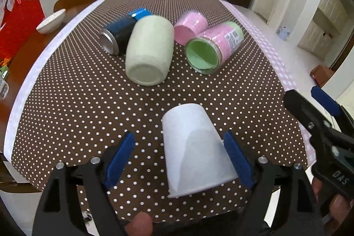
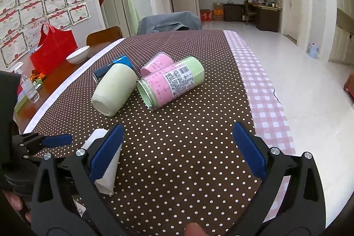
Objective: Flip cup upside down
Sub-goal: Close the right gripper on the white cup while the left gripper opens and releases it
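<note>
White paper cup (image 1: 194, 149) stands with its mouth down on the dotted cloth of the counter (image 1: 66, 85), between the two blue pads of the left tool (image 1: 180, 158). This tool is open: the pad on the right seems to touch the cup wall or lie just beside it, and the pad on the left is clearly apart from it. From the left wrist view I cannot tell for sure if the wide rim sits flat or is a little tilted, because the lens bends the shape.

The right tool (image 2: 183, 152) is also open and holds nothing. It hovers over bare cloth just beside the cup, which shows in its view partly hidden behind the left pad.

The cup looks already turned over, so I judge the task nearly finished; what remains is to take the tool away cleanly.

Risks from here:
- The cup is light paper. If the near pad drags on the wall when the tool pulls back, the cup can tip or slide.
- A sideways move of either tool can knock it over.
- Farther back lie a pale ceramic cup (image 1: 148, 50), a dark can (image 1: 120, 33) and a pink-green jar (image 1: 213, 47), all on their sides. These can roll if the counter is bumped.
</note>
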{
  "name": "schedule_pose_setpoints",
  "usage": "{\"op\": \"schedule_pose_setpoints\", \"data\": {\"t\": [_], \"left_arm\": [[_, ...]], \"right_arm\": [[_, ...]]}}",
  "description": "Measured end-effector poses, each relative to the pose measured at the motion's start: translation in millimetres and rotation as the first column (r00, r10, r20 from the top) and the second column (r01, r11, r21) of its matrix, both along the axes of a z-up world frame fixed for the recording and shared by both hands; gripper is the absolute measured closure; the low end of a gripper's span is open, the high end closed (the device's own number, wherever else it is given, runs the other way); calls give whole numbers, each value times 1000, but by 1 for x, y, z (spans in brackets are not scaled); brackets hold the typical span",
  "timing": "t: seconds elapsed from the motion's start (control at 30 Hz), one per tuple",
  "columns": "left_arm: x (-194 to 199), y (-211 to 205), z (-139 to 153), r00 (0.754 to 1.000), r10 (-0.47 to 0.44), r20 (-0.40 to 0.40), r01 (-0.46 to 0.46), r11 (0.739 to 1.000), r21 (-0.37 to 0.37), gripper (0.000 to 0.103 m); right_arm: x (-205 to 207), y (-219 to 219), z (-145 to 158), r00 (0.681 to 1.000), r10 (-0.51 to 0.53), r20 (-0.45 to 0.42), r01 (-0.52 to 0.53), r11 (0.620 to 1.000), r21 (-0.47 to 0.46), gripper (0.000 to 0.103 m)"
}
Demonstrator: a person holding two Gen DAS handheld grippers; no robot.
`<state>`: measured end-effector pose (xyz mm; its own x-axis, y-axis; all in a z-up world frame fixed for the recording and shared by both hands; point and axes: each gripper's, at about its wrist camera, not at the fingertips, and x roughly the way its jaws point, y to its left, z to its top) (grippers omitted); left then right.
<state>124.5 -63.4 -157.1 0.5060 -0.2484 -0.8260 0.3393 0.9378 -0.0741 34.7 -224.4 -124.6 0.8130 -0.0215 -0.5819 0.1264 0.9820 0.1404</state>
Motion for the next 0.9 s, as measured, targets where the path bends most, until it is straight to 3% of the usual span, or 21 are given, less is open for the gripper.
{"op": "schedule_pose_setpoints", "data": {"t": [0.27,0.53,0.83,0.87,0.9], "left_arm": [[-15,9,26,996,31,89,-31,1000,2,21],[-28,37,35,990,71,125,-72,997,-2,21],[-29,63,35,979,113,170,-122,992,43,20],[-29,66,34,978,119,171,-129,991,45,19],[-28,68,34,977,122,173,-132,990,46,13]], "right_arm": [[-2,15,11,1000,27,16,-26,999,-19,6],[-1,36,21,997,76,22,-75,997,-34,6],[10,59,25,989,144,-14,-145,989,-19,6],[13,62,24,988,154,-26,-155,988,-18,6],[14,64,23,986,162,-34,-163,987,-15,6]]}}
